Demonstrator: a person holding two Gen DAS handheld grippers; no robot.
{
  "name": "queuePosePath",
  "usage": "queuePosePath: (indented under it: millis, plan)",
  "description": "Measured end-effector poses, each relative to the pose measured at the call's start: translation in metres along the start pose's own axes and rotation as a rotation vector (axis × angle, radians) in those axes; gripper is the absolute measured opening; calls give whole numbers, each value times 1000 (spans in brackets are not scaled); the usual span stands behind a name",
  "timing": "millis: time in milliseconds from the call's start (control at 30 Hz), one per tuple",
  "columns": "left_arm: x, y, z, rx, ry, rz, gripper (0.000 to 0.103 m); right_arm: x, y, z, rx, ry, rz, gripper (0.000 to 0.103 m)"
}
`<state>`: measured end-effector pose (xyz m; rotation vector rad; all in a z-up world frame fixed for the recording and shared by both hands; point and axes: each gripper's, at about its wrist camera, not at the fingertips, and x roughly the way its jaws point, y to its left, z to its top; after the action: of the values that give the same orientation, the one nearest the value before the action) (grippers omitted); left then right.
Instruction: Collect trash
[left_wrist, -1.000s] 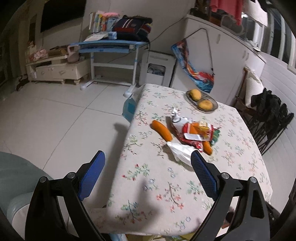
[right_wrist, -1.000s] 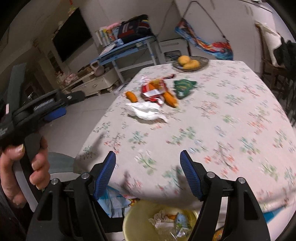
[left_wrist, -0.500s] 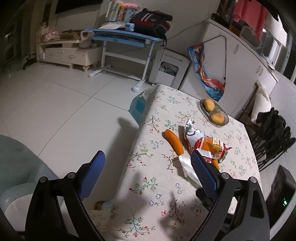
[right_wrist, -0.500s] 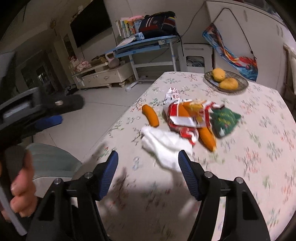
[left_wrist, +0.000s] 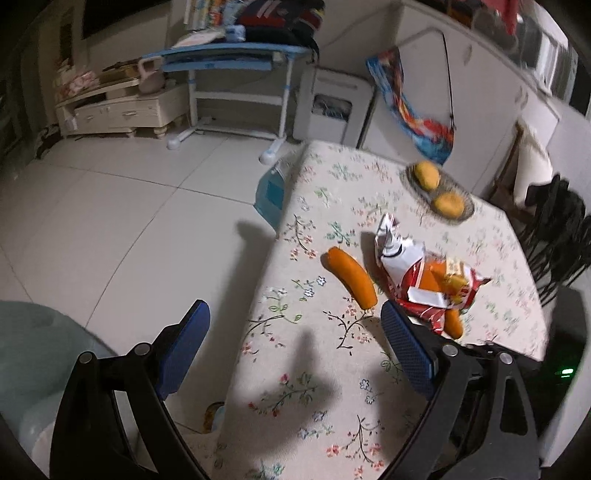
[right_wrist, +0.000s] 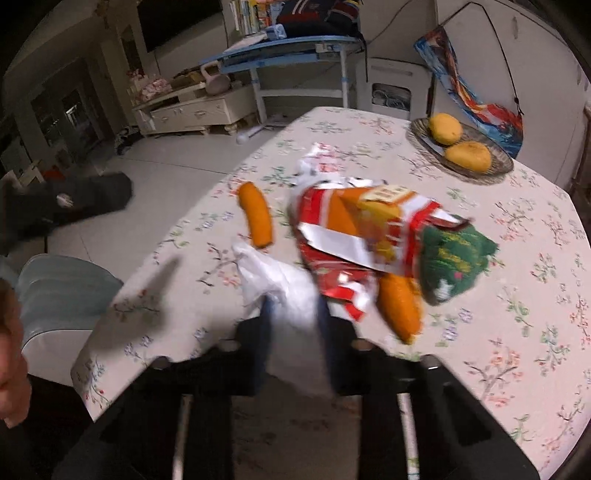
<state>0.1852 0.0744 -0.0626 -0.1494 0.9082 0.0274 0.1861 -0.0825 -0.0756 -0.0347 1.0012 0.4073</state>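
You face a bench (right_wrist: 535, 258) with a floral cloth in a tiled living room. On it: two orange sausages, two yellow fruits in one dish (right_wrist: 461, 162), one red wrapper (right_wrist: 354, 229), one green wrapper (right_wrist: 454, 258), one white tissue (right_wrist: 280, 284). Your right gripper (right_wrist: 293, 317) is closing its jaws on the tissue. Your left gripper (left_wrist: 295, 343) hangs with its jaws released, empty.

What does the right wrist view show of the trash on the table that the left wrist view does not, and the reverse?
Only the right wrist view shows the green wrapper and the white tissue between the closing jaws of the right gripper. Only the left wrist view shows the open, empty left gripper. Both show the red snack bag, the two orange sausages and the fruit dish.
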Motion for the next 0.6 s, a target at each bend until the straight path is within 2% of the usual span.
queuePosePath:
  millis: [100,300,400,467,533,567,600]
  plan:
    - [15,-10,3,37,30,5,90,-14,-8,-8,-7,31,-7,6]
    - [38,-28,11,74,59,11,90,-46,-46,-36,84,88,-12,6]
    - [50,-33,14,75,66,23,90,-63,-62,-44,152,52,12,6]
    - [57,-35,17,75,76,28,90,-67,-61,-42,152,22,42,6]
    - [65,-38,17,81,89,35,84,-67,-53,-37,125,-2,65,9]
    - [69,-40,16,85,96,37,82,-66,-48,-35,107,-8,75,18]
    - [73,-41,16,91,106,33,76,-63,-40,-32,82,-17,87,34]
